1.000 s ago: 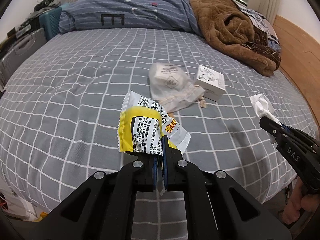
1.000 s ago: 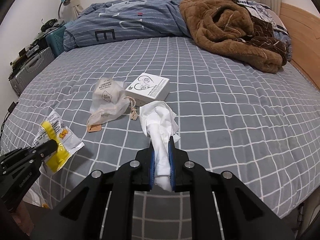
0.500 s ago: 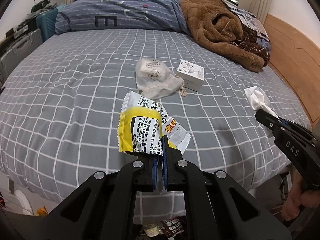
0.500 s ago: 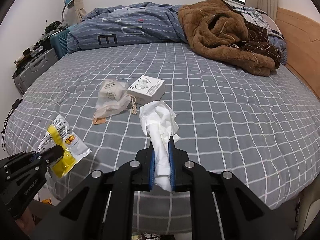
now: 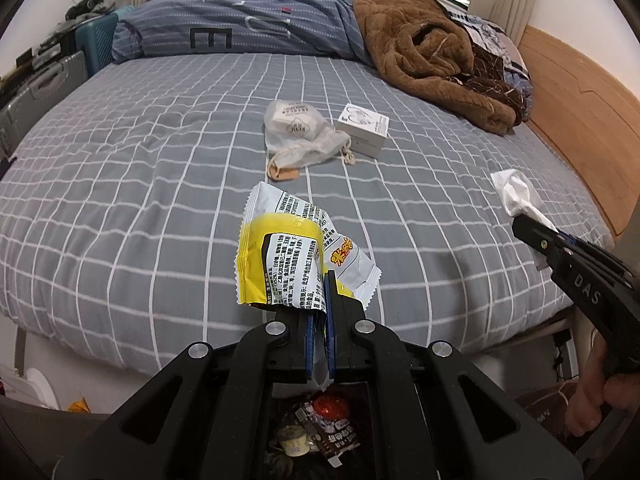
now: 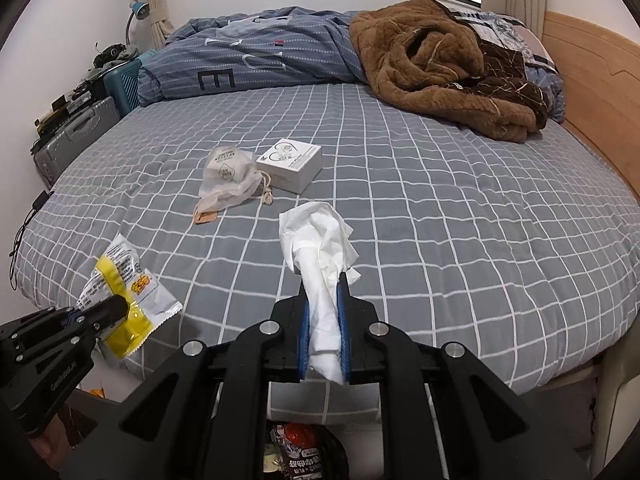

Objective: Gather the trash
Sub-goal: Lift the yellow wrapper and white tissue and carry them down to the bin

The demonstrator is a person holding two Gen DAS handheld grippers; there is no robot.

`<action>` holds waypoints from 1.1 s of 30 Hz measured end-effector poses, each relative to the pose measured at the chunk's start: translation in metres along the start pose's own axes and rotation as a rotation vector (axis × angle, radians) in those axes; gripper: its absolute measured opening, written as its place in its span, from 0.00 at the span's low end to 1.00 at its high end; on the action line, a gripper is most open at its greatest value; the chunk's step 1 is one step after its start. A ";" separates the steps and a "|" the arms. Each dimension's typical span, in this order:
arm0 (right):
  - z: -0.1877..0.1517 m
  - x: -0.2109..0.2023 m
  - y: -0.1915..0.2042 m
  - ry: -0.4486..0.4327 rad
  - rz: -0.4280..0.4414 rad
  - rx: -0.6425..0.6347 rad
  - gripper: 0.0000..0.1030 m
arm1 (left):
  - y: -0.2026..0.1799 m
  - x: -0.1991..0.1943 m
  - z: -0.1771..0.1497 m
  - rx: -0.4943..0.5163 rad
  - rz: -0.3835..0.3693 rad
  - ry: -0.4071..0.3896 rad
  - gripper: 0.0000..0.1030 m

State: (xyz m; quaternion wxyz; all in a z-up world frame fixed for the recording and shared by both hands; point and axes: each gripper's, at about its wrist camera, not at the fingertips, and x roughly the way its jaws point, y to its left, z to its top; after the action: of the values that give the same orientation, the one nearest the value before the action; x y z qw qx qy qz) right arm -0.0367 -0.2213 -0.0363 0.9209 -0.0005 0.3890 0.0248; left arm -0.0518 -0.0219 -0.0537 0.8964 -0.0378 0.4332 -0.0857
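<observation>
My left gripper [image 5: 318, 304] pinched on wrapper [image 5: 288, 256], right gripper [image 6: 323, 304] clamped on tissue [image 6: 318, 240], both held over bed edge. Grey checked bed [image 5: 120, 184] carries pouch [image 5: 298, 136], box [image 5: 363, 129], brown blanket [image 5: 432, 60] (suitcases [image 5: 44, 88] at left). Bin [image 5: 316, 436] with trash below.

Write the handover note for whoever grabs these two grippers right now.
Left gripper: shut on the yellow snack wrapper, held off the bed's near edge.
Right gripper: shut on the crumpled white tissue, also lifted.
Below both, a bin of trash shows between the gripper arms.
Done: both pieces picked off the grey checked bed.
Left: release the wrapper and tissue into the bin. The clear drawstring bag and the white earphone box touching it remain mid-bed; whether they count as trash is your call.
</observation>
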 end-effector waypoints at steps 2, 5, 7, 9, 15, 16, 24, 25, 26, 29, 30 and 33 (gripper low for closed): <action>-0.005 -0.003 0.001 -0.003 0.004 0.002 0.11 | -0.001 -0.004 -0.006 0.003 -0.001 0.000 0.04; -0.012 -0.007 0.002 0.001 0.005 -0.001 0.11 | -0.003 -0.008 -0.014 0.003 -0.004 0.005 0.04; -0.017 -0.010 0.002 0.004 0.005 0.000 0.11 | -0.004 -0.010 -0.018 0.003 -0.005 0.007 0.04; -0.020 -0.012 0.002 0.006 0.005 -0.001 0.11 | -0.005 -0.013 -0.022 0.005 -0.008 0.007 0.04; -0.031 -0.018 0.002 0.014 0.003 -0.004 0.11 | -0.008 -0.019 -0.033 0.008 -0.019 0.011 0.04; -0.033 -0.019 0.003 0.016 0.004 -0.006 0.11 | -0.009 -0.020 -0.036 0.006 -0.021 0.015 0.04; -0.051 -0.026 0.013 0.034 0.015 -0.029 0.11 | -0.010 -0.025 -0.055 0.001 -0.025 0.029 0.04; -0.053 -0.027 0.014 0.036 0.016 -0.030 0.11 | -0.009 -0.026 -0.057 0.001 -0.024 0.031 0.04; -0.055 -0.028 0.015 0.038 0.018 -0.031 0.11 | -0.009 -0.027 -0.060 0.000 -0.024 0.034 0.04; -0.062 -0.030 0.016 0.051 0.022 -0.033 0.11 | -0.009 -0.029 -0.066 0.000 -0.021 0.038 0.04; -0.064 -0.031 0.016 0.056 0.024 -0.032 0.11 | -0.009 -0.029 -0.069 -0.001 -0.020 0.041 0.04; -0.071 -0.032 0.016 0.069 0.029 -0.032 0.11 | -0.008 -0.031 -0.076 -0.002 -0.017 0.048 0.04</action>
State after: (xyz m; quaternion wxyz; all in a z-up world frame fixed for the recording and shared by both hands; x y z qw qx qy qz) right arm -0.1106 -0.2084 -0.0624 0.9064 -0.0104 0.4200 0.0443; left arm -0.1311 -0.0236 -0.0761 0.8850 -0.0404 0.4541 -0.0939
